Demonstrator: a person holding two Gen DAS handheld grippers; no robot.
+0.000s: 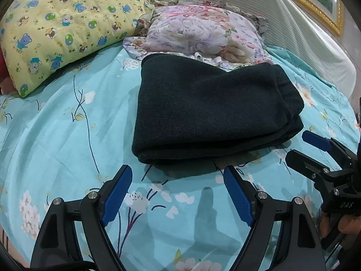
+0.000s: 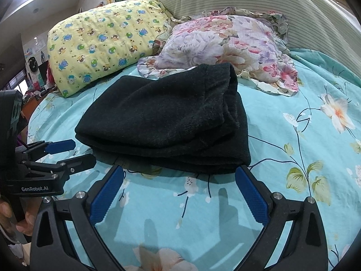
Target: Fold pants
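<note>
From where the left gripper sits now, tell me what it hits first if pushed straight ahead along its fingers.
Most likely the folded black pants: their near folded edge lies just ahead of the open left gripper, with only bare floral bedsheet between. Depth is unclear, so if held high it might pass over that edge.

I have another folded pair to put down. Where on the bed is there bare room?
Bare sheet lies right of the folded pants, and in front of them by both open grippers. Behind is crowded: the floral pillow touches the pants, the yellow pillow beside it.
</note>
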